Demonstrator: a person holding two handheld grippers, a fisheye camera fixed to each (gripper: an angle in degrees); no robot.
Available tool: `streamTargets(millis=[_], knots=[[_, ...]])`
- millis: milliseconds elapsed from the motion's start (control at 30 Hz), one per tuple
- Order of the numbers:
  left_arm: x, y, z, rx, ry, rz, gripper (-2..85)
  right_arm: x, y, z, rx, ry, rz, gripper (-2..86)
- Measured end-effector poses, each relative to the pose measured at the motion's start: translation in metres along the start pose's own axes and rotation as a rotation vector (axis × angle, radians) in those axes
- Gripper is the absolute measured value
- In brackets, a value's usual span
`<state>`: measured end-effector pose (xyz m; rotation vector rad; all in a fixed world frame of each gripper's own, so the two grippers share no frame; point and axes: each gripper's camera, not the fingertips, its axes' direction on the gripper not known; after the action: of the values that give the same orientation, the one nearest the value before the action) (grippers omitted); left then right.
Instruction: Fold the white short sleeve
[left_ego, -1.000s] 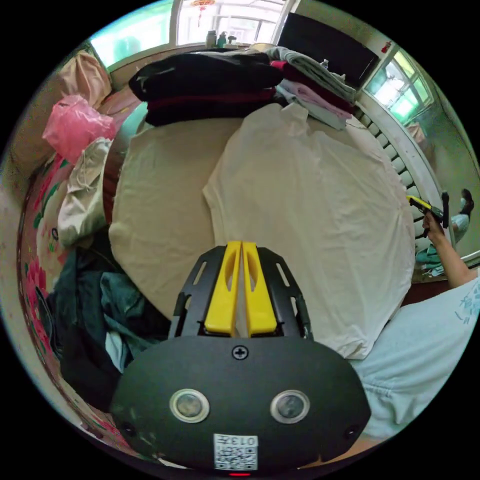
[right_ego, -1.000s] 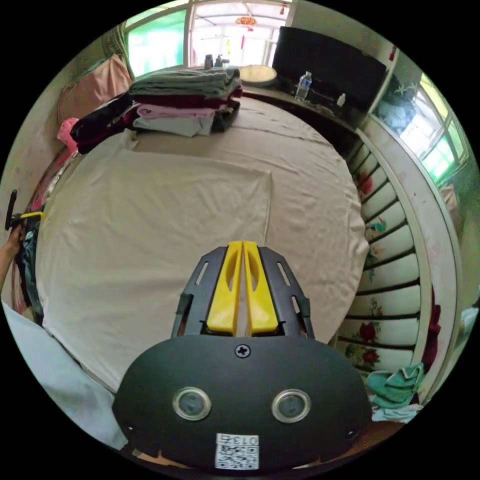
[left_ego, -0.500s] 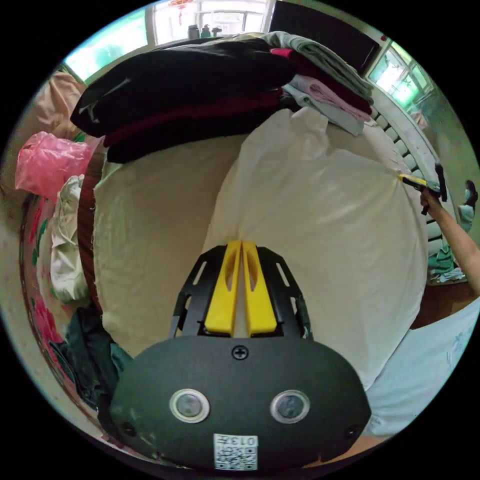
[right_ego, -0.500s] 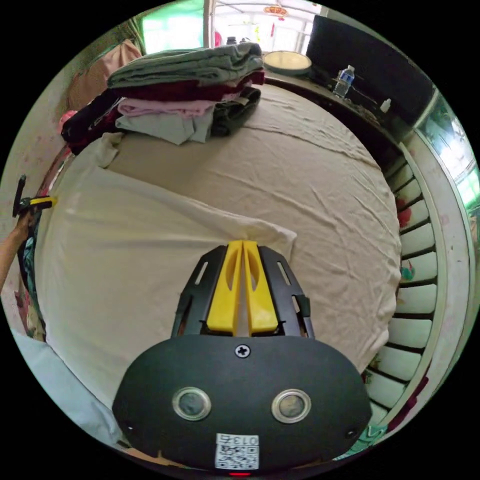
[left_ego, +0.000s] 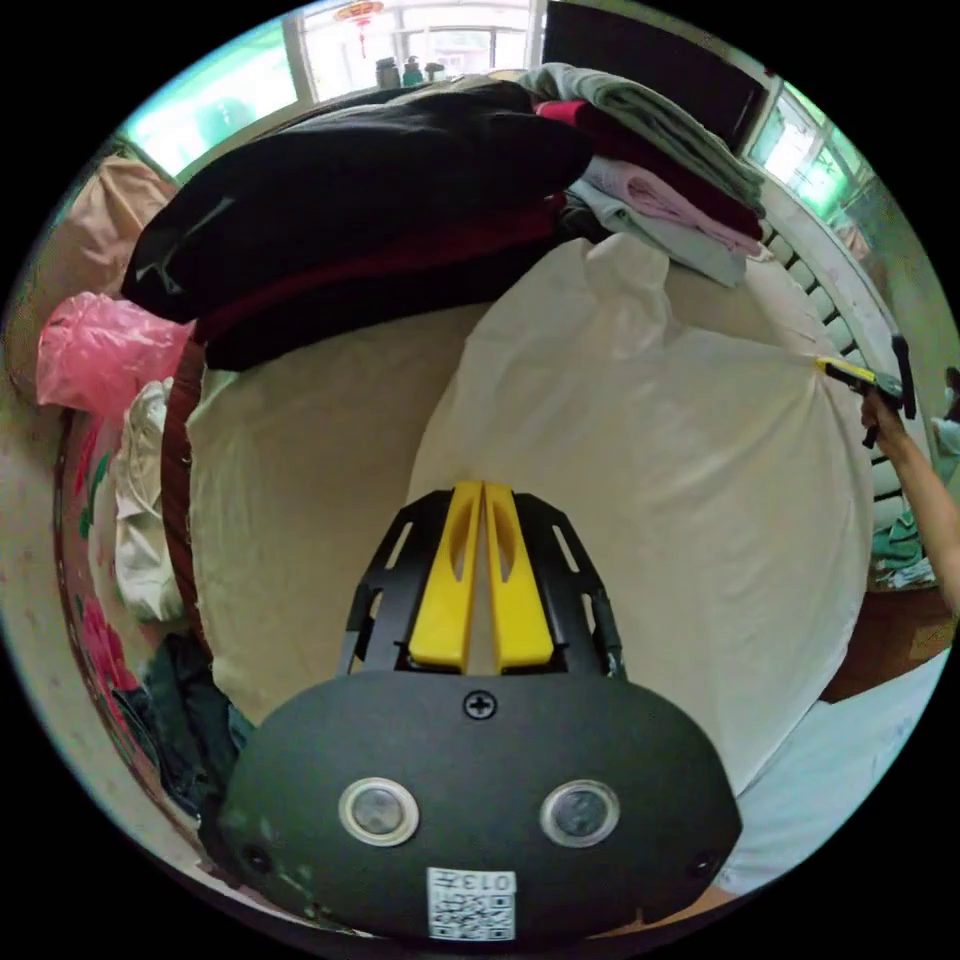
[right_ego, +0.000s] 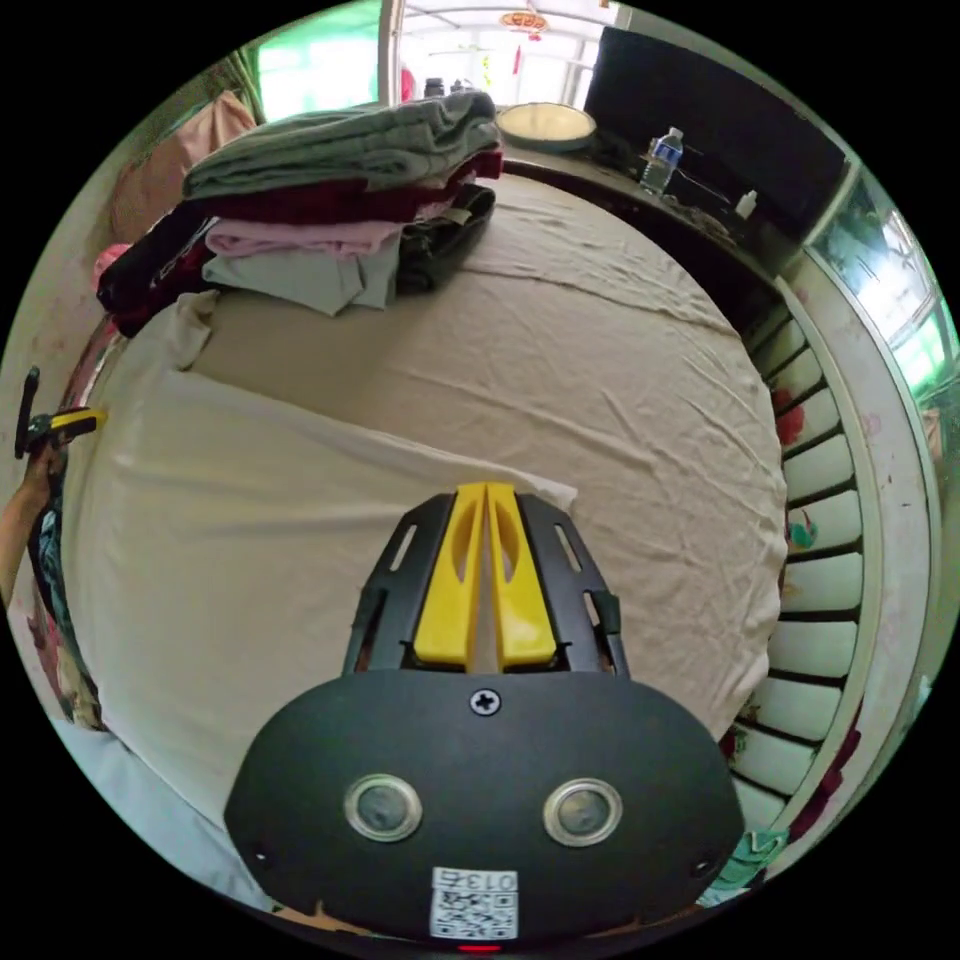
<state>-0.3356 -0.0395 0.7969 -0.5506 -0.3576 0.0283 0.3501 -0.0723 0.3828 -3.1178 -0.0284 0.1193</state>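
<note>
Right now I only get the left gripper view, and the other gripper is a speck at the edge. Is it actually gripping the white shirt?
Observer: Yes. In the right gripper view, the right gripper has both jaws closed on a corner of the white shirt.
Operator: What lies past that corner?
Observer: Bare, wrinkled bed sheet, running out to the bed's far edge.
Operator: Anything beyond the bed?
Observer: A water bottle stands on a dark ledge, near a round pale dish.
</note>
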Motion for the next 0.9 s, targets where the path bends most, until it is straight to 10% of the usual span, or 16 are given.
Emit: streamTargets(millis=[900], knots=[[0.032, 0.176, -0.045, -0.047, 0.141, 0.010, -0.3, 0.014, 0.218, -0.057, -0.056, -0.179, 0.125, -0.1]])
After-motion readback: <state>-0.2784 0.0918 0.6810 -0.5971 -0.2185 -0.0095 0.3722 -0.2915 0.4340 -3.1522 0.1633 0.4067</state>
